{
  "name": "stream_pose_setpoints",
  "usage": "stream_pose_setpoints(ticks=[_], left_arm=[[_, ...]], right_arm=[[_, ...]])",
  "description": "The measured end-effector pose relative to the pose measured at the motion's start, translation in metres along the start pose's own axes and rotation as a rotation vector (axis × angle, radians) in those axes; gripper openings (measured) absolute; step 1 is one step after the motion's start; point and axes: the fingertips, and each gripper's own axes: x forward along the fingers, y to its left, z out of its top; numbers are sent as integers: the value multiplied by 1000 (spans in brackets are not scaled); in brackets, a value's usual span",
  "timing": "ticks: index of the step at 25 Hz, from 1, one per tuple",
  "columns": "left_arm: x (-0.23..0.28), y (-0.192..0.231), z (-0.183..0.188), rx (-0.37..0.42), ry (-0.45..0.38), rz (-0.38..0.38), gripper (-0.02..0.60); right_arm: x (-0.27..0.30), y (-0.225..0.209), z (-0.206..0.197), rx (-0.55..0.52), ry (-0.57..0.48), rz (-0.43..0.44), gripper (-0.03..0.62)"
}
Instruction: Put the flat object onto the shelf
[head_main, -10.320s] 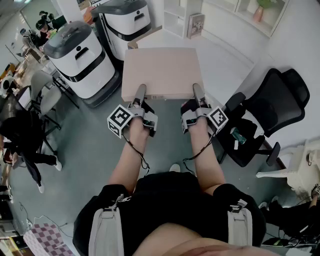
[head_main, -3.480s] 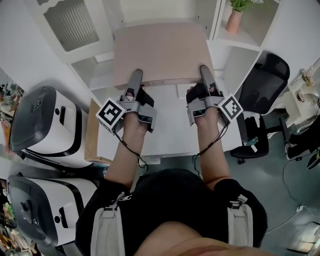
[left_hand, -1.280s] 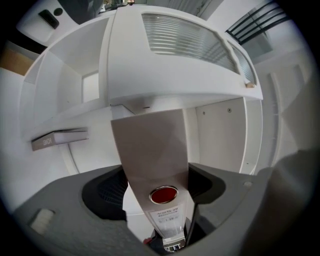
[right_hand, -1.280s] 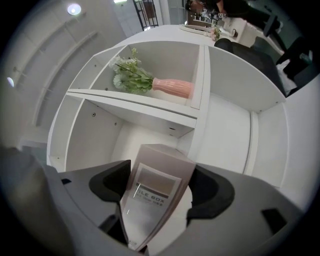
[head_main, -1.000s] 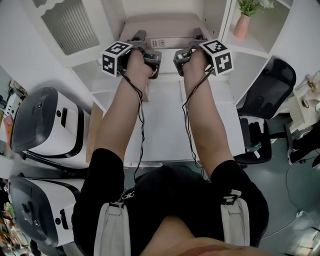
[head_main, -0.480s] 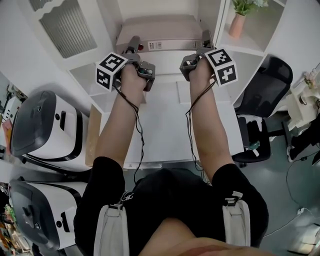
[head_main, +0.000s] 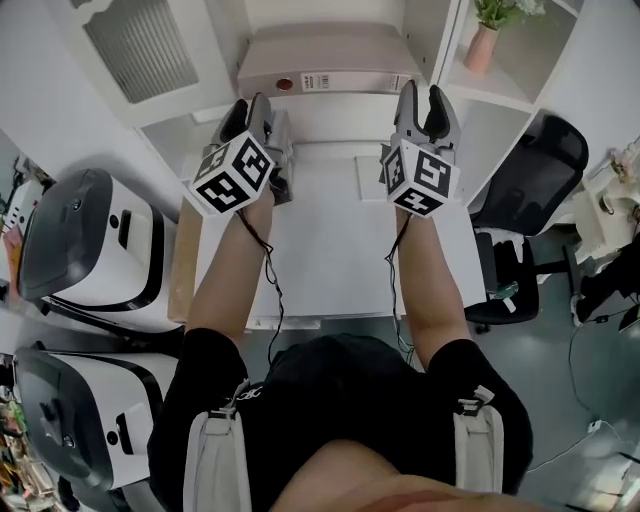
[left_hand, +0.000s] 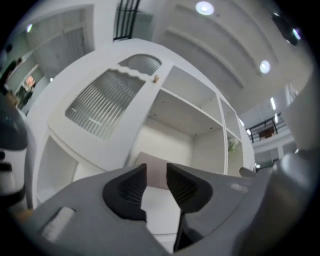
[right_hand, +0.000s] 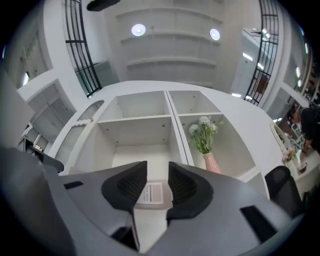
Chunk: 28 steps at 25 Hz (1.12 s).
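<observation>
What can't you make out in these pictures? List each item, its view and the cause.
Label on the flat box: head view, print too small.
Plant: head view, top cut by the edge.
Lower white machine: head view, cut off by left edge.

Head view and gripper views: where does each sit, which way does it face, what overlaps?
Head view: on the head, steeply down at shelf and flat box; forearms, left gripper, right gripper.
Left gripper view: on that gripper, up at the shelf; empty jaws, closing.
Right gripper view: likewise, facing shelf and vase; empty jaws, closing.
Shared: flat box in all.
</observation>
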Motion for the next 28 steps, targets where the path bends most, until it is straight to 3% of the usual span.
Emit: stream_pose_setpoints(ticks=[2, 4, 7, 17, 28], left_arm=[[-12, -1, 0, 168, -41, 31, 79], [-23, -6, -5, 301, -59, 42, 49], [-39, -11, -25, 385, -33, 31, 40], [-87, -5, -107, 403, 112, 14, 37], [-114, 2, -142, 383, 189, 37, 18]], right_arm=[[-11, 12, -3, -21, -4, 32, 79], [-22, 22, -12, -6, 14, 62, 20], [-39, 37, -31, 10, 59, 114, 2], [-101, 63, -112, 51, 257, 218, 2], [-136, 70, -144, 58, 360, 250, 0]])
